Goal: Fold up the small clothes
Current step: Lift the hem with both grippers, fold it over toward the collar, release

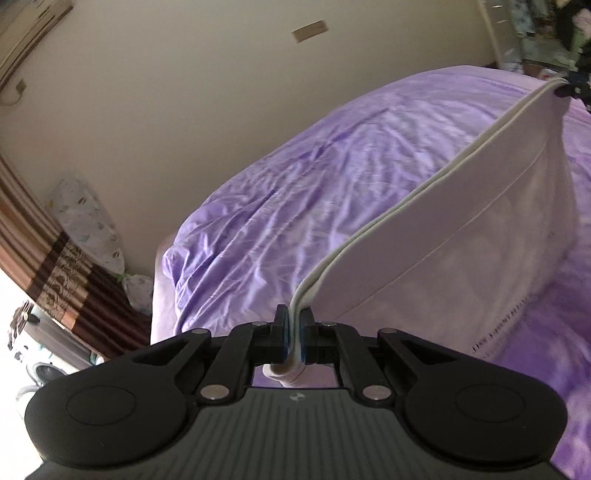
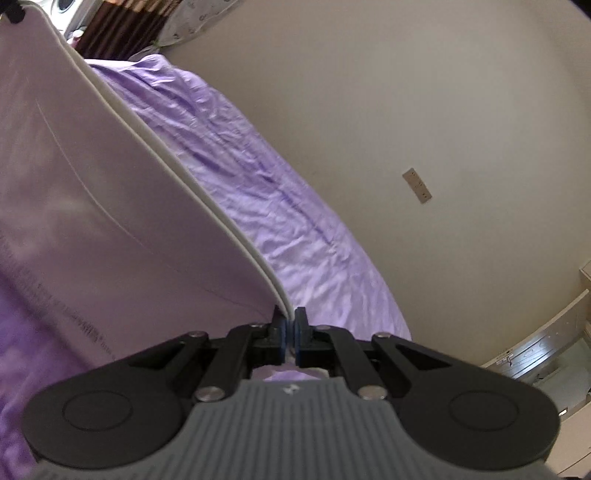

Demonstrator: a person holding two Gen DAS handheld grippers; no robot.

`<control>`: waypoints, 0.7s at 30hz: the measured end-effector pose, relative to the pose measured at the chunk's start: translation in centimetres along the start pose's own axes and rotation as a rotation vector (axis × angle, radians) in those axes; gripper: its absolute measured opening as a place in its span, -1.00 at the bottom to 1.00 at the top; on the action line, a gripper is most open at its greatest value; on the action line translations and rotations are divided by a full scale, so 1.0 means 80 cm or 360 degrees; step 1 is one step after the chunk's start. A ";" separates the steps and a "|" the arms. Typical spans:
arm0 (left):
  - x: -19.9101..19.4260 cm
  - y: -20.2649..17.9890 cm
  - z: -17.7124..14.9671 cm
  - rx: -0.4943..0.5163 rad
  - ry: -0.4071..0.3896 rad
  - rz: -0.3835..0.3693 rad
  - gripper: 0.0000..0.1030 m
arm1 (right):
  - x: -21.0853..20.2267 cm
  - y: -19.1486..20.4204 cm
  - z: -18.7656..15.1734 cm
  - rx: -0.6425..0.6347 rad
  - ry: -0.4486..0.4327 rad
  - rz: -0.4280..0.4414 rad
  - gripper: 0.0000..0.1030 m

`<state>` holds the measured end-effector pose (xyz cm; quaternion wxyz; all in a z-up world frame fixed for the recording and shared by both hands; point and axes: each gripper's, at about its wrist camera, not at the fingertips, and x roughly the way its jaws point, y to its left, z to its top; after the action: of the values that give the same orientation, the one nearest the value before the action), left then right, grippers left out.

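Observation:
A small pale pink garment (image 1: 461,206) with a white banded edge hangs stretched in the air above a bed with a purple sheet (image 1: 314,177). My left gripper (image 1: 294,332) is shut on one end of the white band. At the far end of the band, top right in the left wrist view, the right gripper (image 1: 570,86) shows dark and blurred. In the right wrist view the same garment (image 2: 96,192) fills the left side, and my right gripper (image 2: 290,334) is shut on its band end. The left gripper (image 2: 14,11) is a dark spot at the top left.
The purple sheet (image 2: 266,192) covers the bed below the garment. A beige wall (image 1: 184,92) stands behind the bed. Striped brown curtains (image 1: 55,258) and a patterned bundle (image 1: 85,221) lie to the left. Light furniture (image 2: 546,343) stands at the right.

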<state>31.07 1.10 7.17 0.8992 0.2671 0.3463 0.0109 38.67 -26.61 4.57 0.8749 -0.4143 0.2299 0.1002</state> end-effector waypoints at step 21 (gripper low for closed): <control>0.385 -0.006 0.002 -0.0169 0.0467 -0.0076 -0.90 | 0.428 0.130 0.033 0.0082 0.0329 0.0272 -1.00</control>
<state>54.50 6.94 -11.92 0.8519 0.2063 0.4790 0.0467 65.62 -18.49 -17.62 0.8452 -0.3788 0.3558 0.1251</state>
